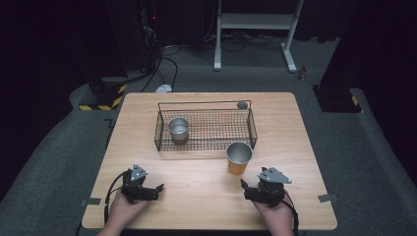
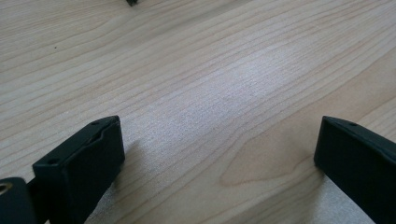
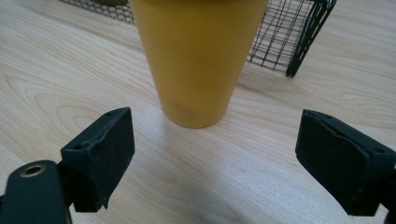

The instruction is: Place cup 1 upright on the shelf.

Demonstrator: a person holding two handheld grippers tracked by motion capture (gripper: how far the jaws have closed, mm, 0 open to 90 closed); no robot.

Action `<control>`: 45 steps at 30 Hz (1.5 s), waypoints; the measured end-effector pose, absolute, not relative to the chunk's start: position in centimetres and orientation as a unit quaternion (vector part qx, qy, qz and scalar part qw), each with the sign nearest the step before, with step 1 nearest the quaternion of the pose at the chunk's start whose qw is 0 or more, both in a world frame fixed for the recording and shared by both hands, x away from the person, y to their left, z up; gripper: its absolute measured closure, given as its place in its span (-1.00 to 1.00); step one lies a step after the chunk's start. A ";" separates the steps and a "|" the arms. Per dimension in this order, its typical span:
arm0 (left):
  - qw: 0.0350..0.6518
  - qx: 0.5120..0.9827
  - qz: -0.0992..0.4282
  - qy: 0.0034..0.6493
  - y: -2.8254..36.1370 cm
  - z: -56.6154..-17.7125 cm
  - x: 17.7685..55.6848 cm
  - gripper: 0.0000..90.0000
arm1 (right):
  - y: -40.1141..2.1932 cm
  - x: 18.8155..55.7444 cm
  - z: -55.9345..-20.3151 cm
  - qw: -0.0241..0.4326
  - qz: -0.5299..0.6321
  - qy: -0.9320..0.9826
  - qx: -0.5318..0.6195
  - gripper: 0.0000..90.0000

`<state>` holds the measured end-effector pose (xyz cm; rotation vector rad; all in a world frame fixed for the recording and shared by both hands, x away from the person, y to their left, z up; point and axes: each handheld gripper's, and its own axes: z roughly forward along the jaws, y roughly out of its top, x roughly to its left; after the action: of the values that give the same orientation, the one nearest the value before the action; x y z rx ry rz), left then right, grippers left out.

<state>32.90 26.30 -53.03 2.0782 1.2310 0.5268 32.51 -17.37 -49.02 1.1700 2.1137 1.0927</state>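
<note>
2 grippers wait near the front of the table, and 1 yellow cup stands close by.

The right gripper (image 3: 212, 154) has its jaws wide apart w/ nothing in them, aimed at the yellow cup (image 3: 198, 56), which stands upright on the table (image 1: 196, 196) just in front of the wire basket (image 1: 253, 130). The left gripper (image 2: 219, 154) is wide apart too, holding nothing, over bare wood. The cup looks light and stiff, prob. smooth and a bit slippy, w/ a shiny inside. It gets thinner at the bottom, so I'd squeeze it around the middle. I can't tell if it holds anything. In the basket stands 1 silver cup (image 1: 178, 129), upright at the left end; what is inside is too small to tell.
</note>
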 end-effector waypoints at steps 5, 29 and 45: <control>0.329 0.794 0.201 0.470 26.3 -53.0 32.9 -0.95 | -17.1 32.2 -48.8 0.247 0.405 0.774 0.420 -0.74; 0.328 0.793 0.202 0.472 26.3 -53.0 32.9 -0.95 | -15.8 32.2 -47.7 0.255 0.435 0.755 0.419 -0.78; 0.329 0.790 0.200 0.477 26.2 -53.0 32.8 -0.95 | -14.9 34.5 -47.9 0.246 0.434 0.753 0.430 -0.78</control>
<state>32.75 26.24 -53.04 2.0682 1.2479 0.5244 34.50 -14.95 -47.95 1.1746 2.0535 1.1836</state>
